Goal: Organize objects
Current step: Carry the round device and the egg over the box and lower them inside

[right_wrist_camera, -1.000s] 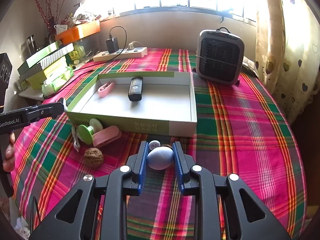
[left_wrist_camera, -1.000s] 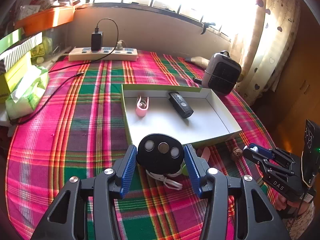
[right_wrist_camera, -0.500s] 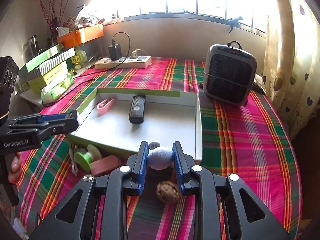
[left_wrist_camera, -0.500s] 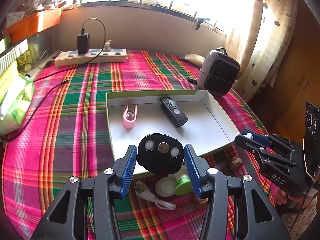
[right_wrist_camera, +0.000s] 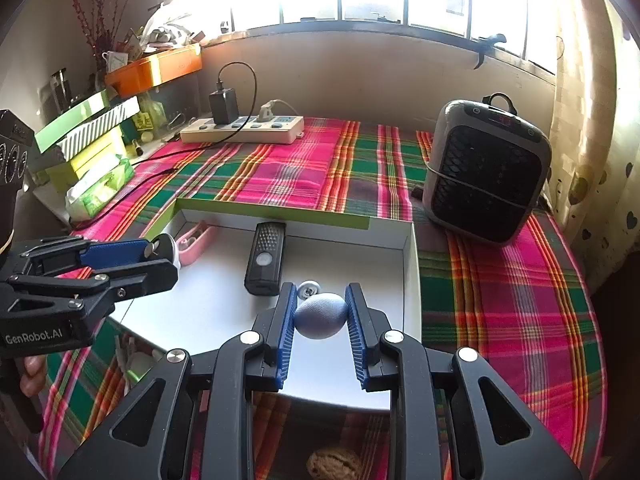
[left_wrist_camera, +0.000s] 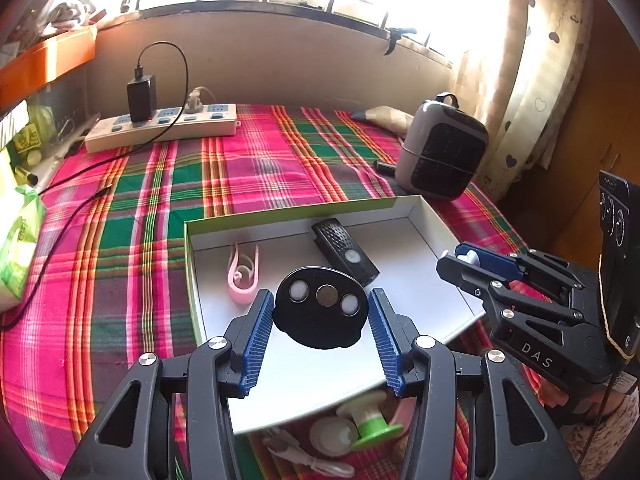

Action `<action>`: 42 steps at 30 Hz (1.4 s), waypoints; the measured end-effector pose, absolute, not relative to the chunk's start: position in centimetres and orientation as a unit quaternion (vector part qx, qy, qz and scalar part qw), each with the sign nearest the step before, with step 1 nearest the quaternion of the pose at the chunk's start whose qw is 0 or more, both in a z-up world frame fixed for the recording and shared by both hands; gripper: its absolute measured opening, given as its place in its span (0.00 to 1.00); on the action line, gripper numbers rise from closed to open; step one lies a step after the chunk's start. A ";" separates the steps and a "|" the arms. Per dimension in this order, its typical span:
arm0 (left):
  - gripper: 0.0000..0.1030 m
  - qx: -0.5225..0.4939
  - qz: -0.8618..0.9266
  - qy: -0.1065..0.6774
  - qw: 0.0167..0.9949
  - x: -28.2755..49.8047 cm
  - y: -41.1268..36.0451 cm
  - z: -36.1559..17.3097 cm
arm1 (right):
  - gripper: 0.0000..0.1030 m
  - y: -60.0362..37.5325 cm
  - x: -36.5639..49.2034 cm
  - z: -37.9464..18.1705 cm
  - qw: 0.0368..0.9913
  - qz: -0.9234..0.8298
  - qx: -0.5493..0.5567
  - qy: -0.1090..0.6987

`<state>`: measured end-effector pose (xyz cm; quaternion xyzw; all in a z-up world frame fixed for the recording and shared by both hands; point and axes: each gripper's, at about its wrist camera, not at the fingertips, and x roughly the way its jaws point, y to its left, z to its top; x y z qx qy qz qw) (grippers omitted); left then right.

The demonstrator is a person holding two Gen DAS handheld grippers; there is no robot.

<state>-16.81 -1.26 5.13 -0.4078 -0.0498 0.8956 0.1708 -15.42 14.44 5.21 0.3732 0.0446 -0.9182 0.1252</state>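
My left gripper (left_wrist_camera: 320,308) is shut on a black oval disc (left_wrist_camera: 320,314) with three round studs, which hangs over the near part of a shallow white box with a green rim (left_wrist_camera: 280,216). My right gripper (right_wrist_camera: 320,312) is shut on a pale blue egg-shaped ball (right_wrist_camera: 320,316), also above the box floor (right_wrist_camera: 208,300), with a small white knob just behind the ball. In the box lie a pink clip (left_wrist_camera: 242,276) (right_wrist_camera: 196,240) and a black remote (left_wrist_camera: 344,252) (right_wrist_camera: 266,258). Each gripper shows in the other's view, the right (left_wrist_camera: 452,264) and the left (right_wrist_camera: 164,256).
A grey heater (right_wrist_camera: 486,172) stands behind the box's right corner and a power strip (right_wrist_camera: 240,130) with a charger lies by the far wall. On the plaid cloth in front of the box sit a walnut (right_wrist_camera: 334,464), a green-and-white spool (left_wrist_camera: 372,424) and a white cable (left_wrist_camera: 308,460). Stacked boxes (right_wrist_camera: 88,136) fill the left edge.
Both grippers have moved forward from above the cloth to above the box, each keeping its object. The walnut, spool and cable now lie below and behind the fingers.
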 end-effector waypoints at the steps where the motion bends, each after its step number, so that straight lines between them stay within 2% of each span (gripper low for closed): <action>1: 0.46 -0.408 0.895 -0.048 0.171 -17.1 -1.2 5.1 | 0.25 14.3 -15.8 5.2 0.125 -0.918 0.374 0.045; 20: 0.46 -0.432 0.885 -0.036 0.169 -21.3 -0.1 3.4 | 0.26 13.3 -21.5 3.2 0.121 -0.900 0.416 0.055; 42: 0.46 -0.447 0.881 -0.026 0.155 -23.2 0.5 2.1 | 0.26 12.8 -24.0 2.0 0.108 -0.888 0.442 0.067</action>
